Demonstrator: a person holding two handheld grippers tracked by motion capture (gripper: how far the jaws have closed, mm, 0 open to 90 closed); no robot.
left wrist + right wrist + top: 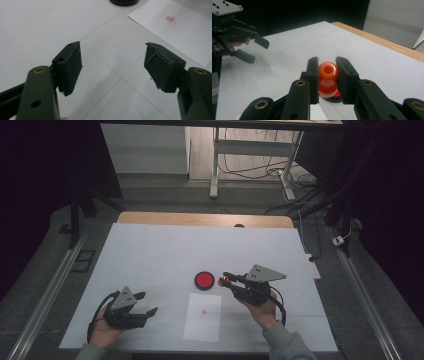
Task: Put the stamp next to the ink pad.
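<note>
1. Orange rubbery stamp [327, 78] is clamped between the jaws of the right gripper [224, 279], one black pad on each side of it, and it stands upright with its hollow handle end up.
2. Taking the ink pad [204, 280] as the landmark (round black dish, red inside): in the high view the stamp is just beside it on the right, and the right gripper view shows a bit of the red ink peeking out under the stamp's base. Can't tell if the base is touching the ink or hanging just over it.
3. The sheet of paper [202, 317] lies just on the person's side of the ink pad and already has a small red mark [170, 18] on it. So my guess is the coming move is a short pull from the pad back toward the person, keeping the stamp's long axis vertical.
4. Left gripper [146, 303] is well off to the left of the ink pad, jaws spread wide with nothing between them, just bare table [37, 30] underneath. The right hand is clearly the nearer one for this.
</note>
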